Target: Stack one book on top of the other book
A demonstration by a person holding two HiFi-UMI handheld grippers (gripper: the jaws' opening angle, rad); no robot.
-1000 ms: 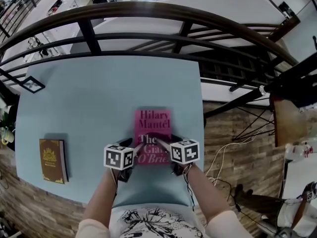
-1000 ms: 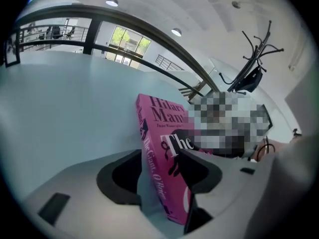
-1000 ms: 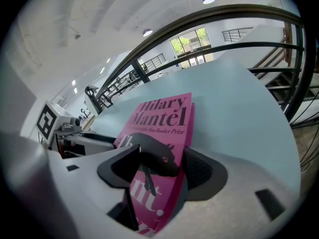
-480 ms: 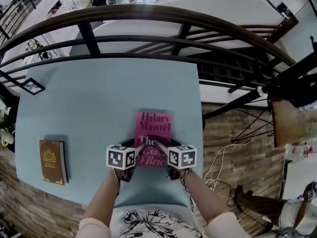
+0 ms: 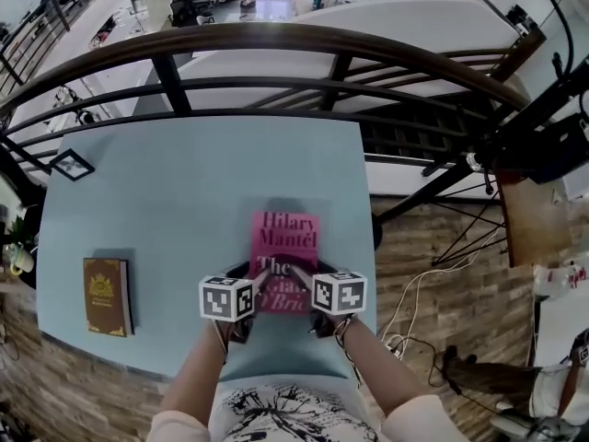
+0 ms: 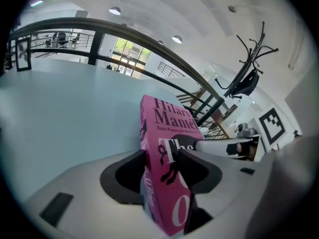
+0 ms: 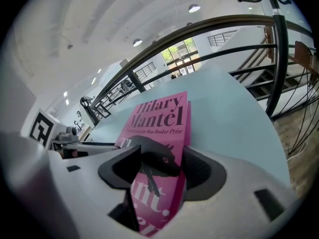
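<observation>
Head view: pink book [image 5: 286, 247] stiff, light, I judge; my hold at 6 o'clock edge, left gripper [image 5: 255, 280] clamped on it, right gripper [image 5: 307, 280] jaws closing on it.

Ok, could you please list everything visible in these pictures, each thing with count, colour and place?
table: one, pale blue, centre of head view
pink book: one, pink, near table edge, between both grippers' jaws
brown book: one, brown with gold print, flat on table's near left
picture frame: one, black, table's far left corner
railing: one, dark, curving behind the table
cables: several, pale, floor at right
left gripper: one, grey, jaws on pink book's near left
right gripper: one, grey, jaws on its near right
</observation>
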